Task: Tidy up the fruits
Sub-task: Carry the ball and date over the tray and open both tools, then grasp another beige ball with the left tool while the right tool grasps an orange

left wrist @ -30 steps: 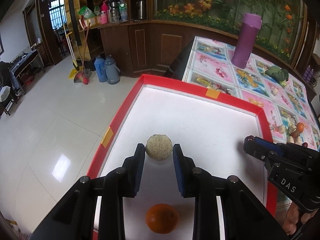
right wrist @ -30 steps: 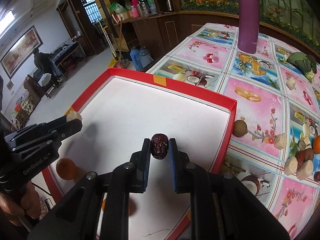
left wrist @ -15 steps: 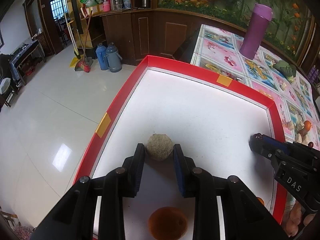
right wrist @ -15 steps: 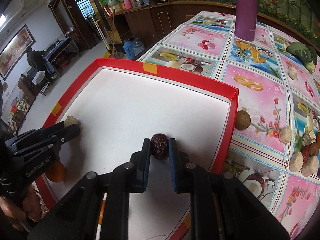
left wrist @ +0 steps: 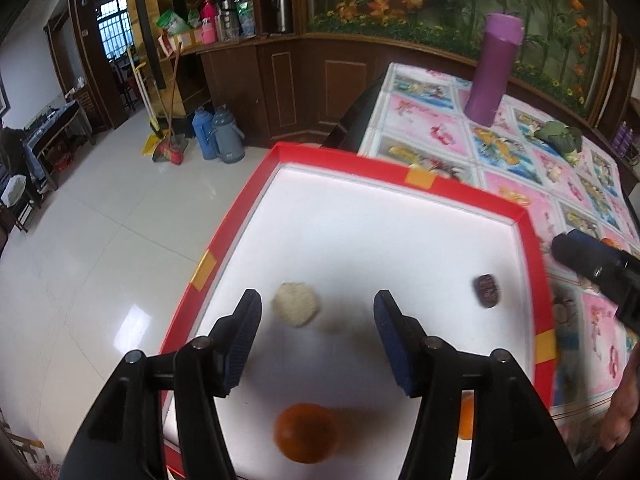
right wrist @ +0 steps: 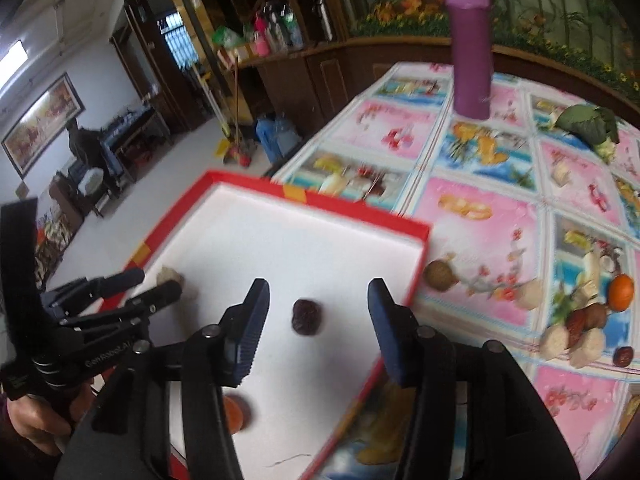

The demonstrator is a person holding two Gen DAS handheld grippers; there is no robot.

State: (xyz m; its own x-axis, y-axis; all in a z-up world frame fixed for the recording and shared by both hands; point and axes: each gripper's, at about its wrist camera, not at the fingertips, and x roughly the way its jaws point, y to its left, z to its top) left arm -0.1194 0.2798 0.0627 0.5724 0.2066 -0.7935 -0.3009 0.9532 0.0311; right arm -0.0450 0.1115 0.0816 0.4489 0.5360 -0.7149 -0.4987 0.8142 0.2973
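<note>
A red-rimmed white tray [left wrist: 524,224] [right wrist: 360,208] lies on the table's near left part. My left gripper [left wrist: 318,330] has its jaws opening; the rough beige ball [left wrist: 297,304] lies free on the tray floor between them, nearer the left pad. My right gripper [right wrist: 316,316] is opening too, and the dark red date [right wrist: 306,317] [left wrist: 487,290] lies loose between its pads, touching neither. An orange [left wrist: 306,432] [right wrist: 236,408] rests on the tray close under the left gripper. The right gripper's tips [left wrist: 576,252] show at the tray's right rim.
More fruit lies on the patterned tablecloth to the right: a brown ball [right wrist: 440,275], an orange [right wrist: 621,292], pale lumps and dates [right wrist: 580,328]. A purple flask [right wrist: 470,44] and a leafy green item [right wrist: 588,124] stand farther back. The tray's left side overhangs the tiled floor [left wrist: 80,240].
Both grippers have opened and drawn back slightly. The beige ball left the left jaws and the date left the right jaws; both now lie on the tray.
</note>
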